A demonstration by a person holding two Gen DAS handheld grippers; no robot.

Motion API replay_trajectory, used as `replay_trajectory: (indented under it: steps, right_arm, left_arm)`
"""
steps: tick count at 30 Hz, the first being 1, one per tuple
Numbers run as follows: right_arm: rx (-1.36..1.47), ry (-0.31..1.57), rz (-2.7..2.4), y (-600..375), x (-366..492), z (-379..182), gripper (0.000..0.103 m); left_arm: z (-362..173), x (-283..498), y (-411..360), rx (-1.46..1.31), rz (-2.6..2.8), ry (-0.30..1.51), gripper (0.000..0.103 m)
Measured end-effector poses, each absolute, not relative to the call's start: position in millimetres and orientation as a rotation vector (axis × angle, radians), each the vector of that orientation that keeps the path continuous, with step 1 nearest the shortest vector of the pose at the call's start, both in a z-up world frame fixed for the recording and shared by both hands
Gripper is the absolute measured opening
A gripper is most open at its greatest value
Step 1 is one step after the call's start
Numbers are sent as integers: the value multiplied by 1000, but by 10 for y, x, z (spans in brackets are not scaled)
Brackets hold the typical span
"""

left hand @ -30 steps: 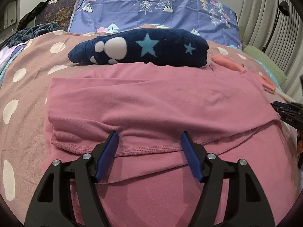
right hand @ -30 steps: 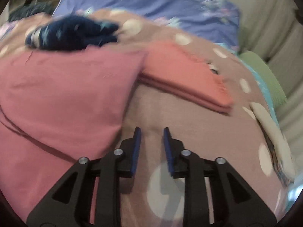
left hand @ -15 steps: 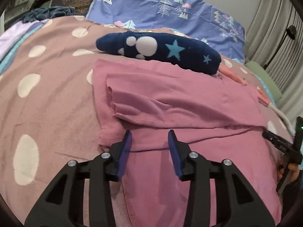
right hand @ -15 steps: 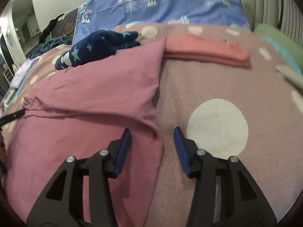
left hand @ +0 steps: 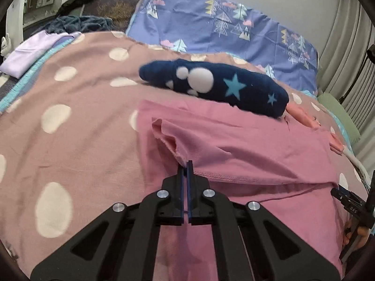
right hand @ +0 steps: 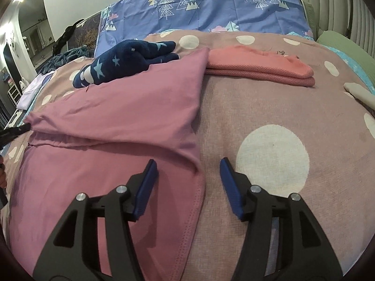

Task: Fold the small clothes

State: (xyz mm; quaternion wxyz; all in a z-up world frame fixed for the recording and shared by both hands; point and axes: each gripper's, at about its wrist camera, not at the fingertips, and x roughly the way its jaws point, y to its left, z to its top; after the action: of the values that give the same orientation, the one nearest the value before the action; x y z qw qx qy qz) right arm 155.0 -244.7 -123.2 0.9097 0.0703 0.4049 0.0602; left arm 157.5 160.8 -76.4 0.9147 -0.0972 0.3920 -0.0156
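From our left wrist view, our left gripper (left hand: 186,164) is pressed together, pinching the hemmed corner of the folded-over flap of the pink garment (left hand: 246,140). The garment lies spread on the bed's dotted brown blanket (left hand: 70,121), its upper layer doubled back over the lower one. Just beyond it sits a folded navy fleece piece with stars (left hand: 218,86), touching the garment's far edge, and a patterned blue pillow (left hand: 222,28) stands behind. At the far right edge we glimpse the tip of our right gripper (left hand: 351,201).

From our right wrist view, our right gripper (right hand: 188,175) is spread wide, holding nothing, its fingers straddling the near right corner of the pink garment (right hand: 117,117) where the folded flap ends. A folded coral garment (right hand: 260,68) rests on the blanket (right hand: 257,112) beside the pink one's far corner, with the navy fleece piece (right hand: 124,61) to its left.
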Motion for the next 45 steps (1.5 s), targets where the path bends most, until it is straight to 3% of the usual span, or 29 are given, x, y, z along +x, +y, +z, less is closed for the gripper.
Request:
replay_trajectory:
  steps: [4,6,8,12,16,19,21,24,27,33,36,38,42,44,45]
  right_arm:
    - [140,836,121,-2453,1545,-1231,57]
    - [143,835,123,-2455,1551,-1230,57]
    - [139,835,121,-2453,1551,-1228,57]
    - [98,801,99,-2408,1500,-1110,57]
    - [-40,836,61,-2178,1628,-1067,58]
    - [-128,834,51,-1999,1743,-1066,54]
    - [-169,800,-1,-1978,1762,-1029,17]
    - [76,809,-35,-2473,1747,-1007,17]
    - [135,841,46,-2618,1749,-1116,20]
    - [35,864,60,-2463,1628,-989,49]
    - [105,826,109,-2494,1620,-768,49]
    - [115,804,104,-2487,1730,-633,49]
    - [143,817,66,-2521,2250,-526,49]
    - [194,844,24,-2590,2559,-589,49]
    - [219,859,19,-2603,2662,-643,43]
  left_arm:
    - [-914,1577,1802,-201,31,866,2]
    - [-896,1483,1809,-237,-12,840,11]
    - [-843,1416,1720,-221,-53,809,36]
    - [-794,1411,1438,-74,-48,818,38]
    - [-771,1424,1316,-50,-57,807,49]
    - [-816,1421,1252,-46,-69,817,49]
    - [-863,1421,1238,-33,-55,831,49]
    - [-927,1378,1294,-28,-33,841,49]
    - [-939,1335,1395,-62,-41,831,49]
    - [-827,1286,1455,-92,-53,797,49]
    - [-733,1356,1484,-125,-72,777,45]
    - [-683,1464,1441,-153,-115,778,17]
    - [-785,1703,1169,-97,-161,825,17]
    - [-1117,1839,996,-30,-147,922,18]
    - [-1174,1804,924,13,-130,881,18]
